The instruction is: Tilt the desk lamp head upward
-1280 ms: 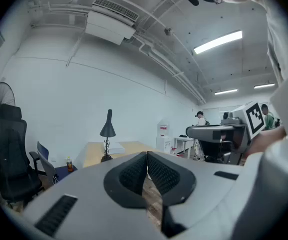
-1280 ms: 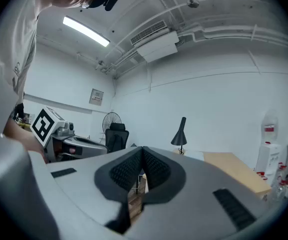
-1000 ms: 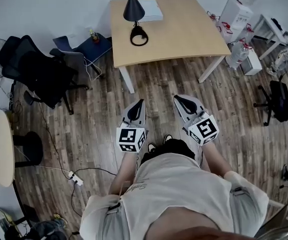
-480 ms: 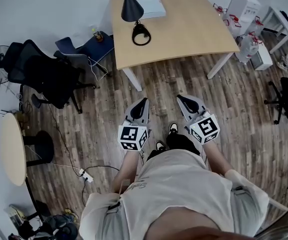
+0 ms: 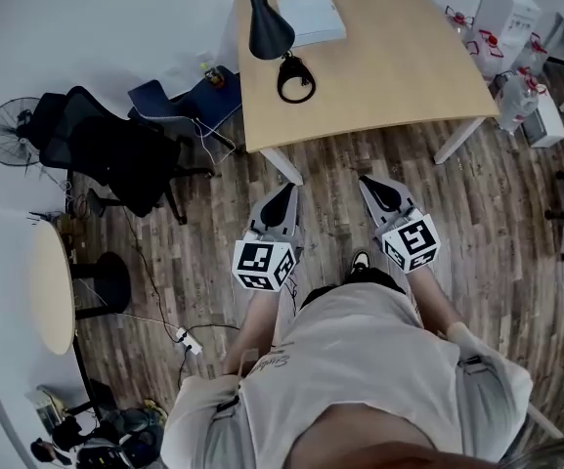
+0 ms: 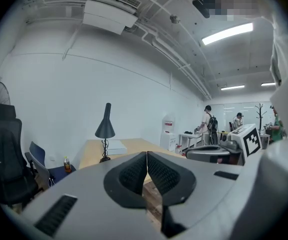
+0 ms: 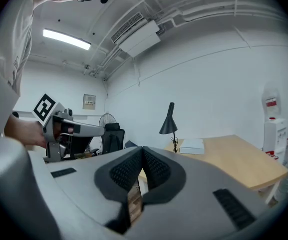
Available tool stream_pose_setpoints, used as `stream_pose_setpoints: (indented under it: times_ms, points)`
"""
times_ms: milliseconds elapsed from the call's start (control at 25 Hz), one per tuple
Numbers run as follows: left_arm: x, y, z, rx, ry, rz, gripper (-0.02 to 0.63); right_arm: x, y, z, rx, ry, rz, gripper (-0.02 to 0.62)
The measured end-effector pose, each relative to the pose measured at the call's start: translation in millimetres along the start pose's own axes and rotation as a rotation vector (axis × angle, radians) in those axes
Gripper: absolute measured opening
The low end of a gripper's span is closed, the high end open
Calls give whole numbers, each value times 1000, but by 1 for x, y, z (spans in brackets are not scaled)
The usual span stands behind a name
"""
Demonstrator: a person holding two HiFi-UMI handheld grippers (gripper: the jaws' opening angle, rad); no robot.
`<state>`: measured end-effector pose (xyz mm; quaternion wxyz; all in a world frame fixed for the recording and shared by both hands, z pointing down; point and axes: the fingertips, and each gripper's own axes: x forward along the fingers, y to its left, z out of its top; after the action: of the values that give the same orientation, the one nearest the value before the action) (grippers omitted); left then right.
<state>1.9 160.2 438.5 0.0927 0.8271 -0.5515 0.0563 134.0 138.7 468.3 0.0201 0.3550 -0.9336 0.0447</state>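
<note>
A black desk lamp (image 5: 269,27) with a cone-shaped head stands near the left edge of a light wooden table (image 5: 389,66); its coiled cord (image 5: 296,76) lies at its foot. The lamp (image 6: 105,127) shows far ahead in the left gripper view, and the lamp (image 7: 168,124) likewise in the right gripper view. My left gripper (image 5: 281,201) and right gripper (image 5: 376,192) are held side by side over the wooden floor, short of the table's front edge. Both are shut with nothing between their jaws.
A white flat box (image 5: 310,17) lies on the table behind the lamp. Black office chairs (image 5: 115,154) and a blue chair (image 5: 179,101) stand left of the table, with a fan (image 5: 8,135). A round table (image 5: 52,286) is at the far left. Cables and a power strip (image 5: 186,340) cross the floor.
The table and lamp have come nearer and shifted right in the head view as the person walks toward them. Both grippers stay shut and side by side.
</note>
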Motion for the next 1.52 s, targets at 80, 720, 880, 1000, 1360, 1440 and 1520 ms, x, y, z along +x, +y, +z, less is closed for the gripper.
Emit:
stream_pose_setpoints:
  times_ms: [80,720,880,1000,1360,1440,1520]
  points:
    - [7,5,0,-33,2,22,15,10,-10,-6,5,5,19,-5]
    - [66,71,-3,-108,17,70,15,79,-67,-25,31,41,28,-5]
    - [91,93,9,-107,-9,49,15,97,-72,-18,25,56,14,-5]
    - [109,120,23,-93,-27,30,15,127,-79,-8,9,50,-9,-5]
    - [148,204,43,-95,-20,-43,15,216,-96,15,-24,87,-107,-5]
    - [159,220,43,-98,-16,-64,15,230,-101,18,-17,85,-138,-5]
    - [167,236,43,-102,-13,-85,15,243,-103,16,-14,96,-164,-5]
